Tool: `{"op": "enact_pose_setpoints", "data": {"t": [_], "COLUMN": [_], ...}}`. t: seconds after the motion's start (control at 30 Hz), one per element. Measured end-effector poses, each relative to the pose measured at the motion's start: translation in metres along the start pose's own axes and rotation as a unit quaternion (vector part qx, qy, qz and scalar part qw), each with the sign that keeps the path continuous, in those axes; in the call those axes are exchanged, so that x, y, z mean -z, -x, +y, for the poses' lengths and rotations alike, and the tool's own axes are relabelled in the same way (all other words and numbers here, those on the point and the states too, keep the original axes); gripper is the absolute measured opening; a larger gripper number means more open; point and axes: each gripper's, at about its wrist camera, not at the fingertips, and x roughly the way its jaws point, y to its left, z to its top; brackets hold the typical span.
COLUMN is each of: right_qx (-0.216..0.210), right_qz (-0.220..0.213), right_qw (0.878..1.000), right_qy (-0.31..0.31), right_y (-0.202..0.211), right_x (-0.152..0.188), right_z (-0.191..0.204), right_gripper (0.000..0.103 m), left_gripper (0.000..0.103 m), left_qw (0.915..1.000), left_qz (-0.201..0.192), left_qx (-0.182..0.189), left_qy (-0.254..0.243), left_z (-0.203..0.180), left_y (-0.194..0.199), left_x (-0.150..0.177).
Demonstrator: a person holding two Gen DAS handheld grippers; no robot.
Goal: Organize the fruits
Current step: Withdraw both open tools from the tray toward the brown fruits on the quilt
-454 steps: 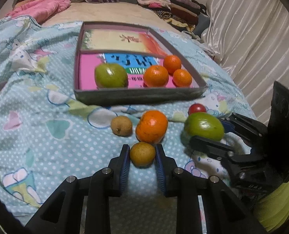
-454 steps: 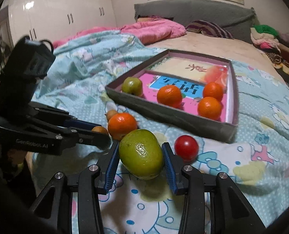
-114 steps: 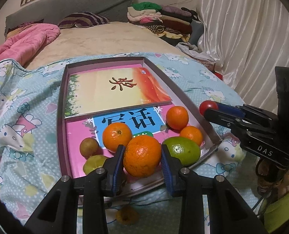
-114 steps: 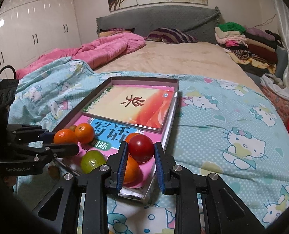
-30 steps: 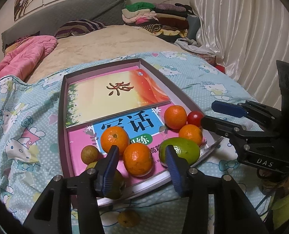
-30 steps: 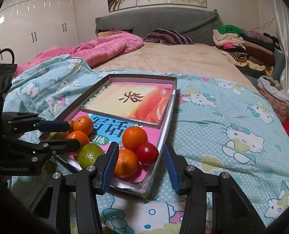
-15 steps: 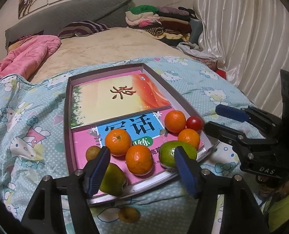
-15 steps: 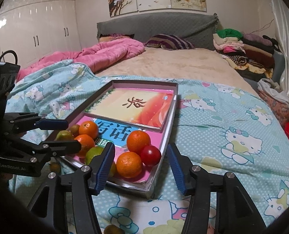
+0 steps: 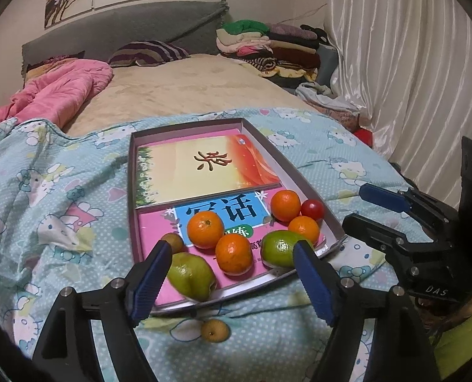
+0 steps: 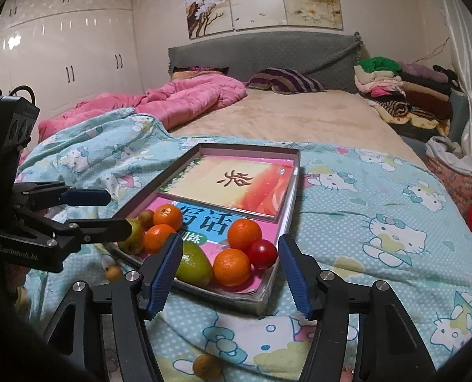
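A shallow grey box lies on the bed with books in it. On the pink book sit several oranges, a red tomato, a green mango, a green pear and a small brown fruit. A small yellow fruit lies on the blanket just outside the box's near edge. Another small yellow fruit lies low in the right wrist view. My left gripper is open and empty above the box's near edge. My right gripper is open and empty at the box's near corner.
The bed carries a blue cartoon-cat blanket, a pink quilt and a striped pillow. Folded clothes are stacked at the far right. A white curtain hangs on the right.
Both grippers have drawn back and up from the box, and their jaws have opened wider. The fruit stays where it lay.
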Motion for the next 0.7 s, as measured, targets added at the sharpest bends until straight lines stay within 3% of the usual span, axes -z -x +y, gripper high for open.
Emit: {"op": "enact_pose_setpoints", "data": {"t": [0.7], "right_qx": [0.011], "right_qz": [-0.004], "right_qw": [1.0], "right_qy": [0.024], "right_y": [0.029], "right_x": [0.023], "right_z": [0.029], "right_gripper": [0.065], "left_gripper": [0.078], "left_qw": [0.9994], "left_qz": [0.006], "left_qx": [-0.014], "left_qy": [0.033], "left_z": [0.02], "left_y": [0.024], "left_x": [0.032]}}
